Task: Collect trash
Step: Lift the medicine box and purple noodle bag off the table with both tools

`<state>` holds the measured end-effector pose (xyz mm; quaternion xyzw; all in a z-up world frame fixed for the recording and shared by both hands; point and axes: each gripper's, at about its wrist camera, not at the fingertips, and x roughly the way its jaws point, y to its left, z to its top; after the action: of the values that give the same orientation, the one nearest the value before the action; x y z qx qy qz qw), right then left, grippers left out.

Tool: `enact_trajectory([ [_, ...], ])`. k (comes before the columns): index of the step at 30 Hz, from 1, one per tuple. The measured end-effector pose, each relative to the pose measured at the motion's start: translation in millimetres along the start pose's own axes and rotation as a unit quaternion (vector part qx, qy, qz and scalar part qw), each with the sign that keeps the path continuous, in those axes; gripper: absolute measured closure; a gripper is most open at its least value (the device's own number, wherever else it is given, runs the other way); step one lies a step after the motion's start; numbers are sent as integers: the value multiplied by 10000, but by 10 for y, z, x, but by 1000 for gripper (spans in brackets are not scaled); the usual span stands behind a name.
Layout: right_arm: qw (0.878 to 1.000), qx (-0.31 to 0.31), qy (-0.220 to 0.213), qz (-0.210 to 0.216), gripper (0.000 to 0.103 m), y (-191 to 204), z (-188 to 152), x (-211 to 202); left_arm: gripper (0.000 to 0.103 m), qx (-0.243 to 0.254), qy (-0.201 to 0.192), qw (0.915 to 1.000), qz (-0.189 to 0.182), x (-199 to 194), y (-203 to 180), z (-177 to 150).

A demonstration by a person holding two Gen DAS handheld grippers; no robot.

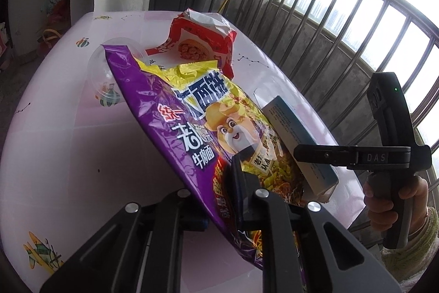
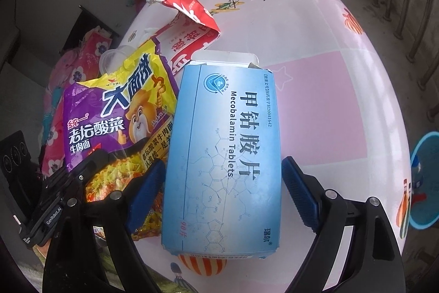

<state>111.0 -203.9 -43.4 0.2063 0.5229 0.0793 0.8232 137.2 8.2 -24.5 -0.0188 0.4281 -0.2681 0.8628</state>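
Observation:
My left gripper is shut on a purple and yellow noodle wrapper and holds it tilted above the pink table. The wrapper also shows in the right wrist view. My right gripper is open, its blue pads on either side of a blue medicine box that lies on the table; the pads are close to the box, and a gap shows at the right one. The box and right gripper also show in the left wrist view. A red and white wrapper lies behind.
A clear plastic cup lid sits on the table behind the noodle wrapper. A metal balcony railing runs along the table's far side. A blue bin stands on the floor beyond the table's edge.

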Motion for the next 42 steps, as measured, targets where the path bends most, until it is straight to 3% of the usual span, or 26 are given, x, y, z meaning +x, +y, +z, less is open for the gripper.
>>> enact_trajectory([
  [5, 10000, 88, 29, -18, 33, 13, 23, 23, 91, 24, -24, 10000, 68, -5, -2, -11],
  [11, 9999, 67, -16, -74, 35, 34, 12, 27, 91, 52, -40, 9999, 104, -11, -33, -20],
  [29, 9990, 187, -391, 72, 37, -20, -41, -218, 91, 81, -99, 9998, 133, -50, -25, 1],
  [42, 9990, 101, -416, 80, 37, 22, -56, -249, 91, 106, -167, 9997, 120, -76, -45, 16],
])
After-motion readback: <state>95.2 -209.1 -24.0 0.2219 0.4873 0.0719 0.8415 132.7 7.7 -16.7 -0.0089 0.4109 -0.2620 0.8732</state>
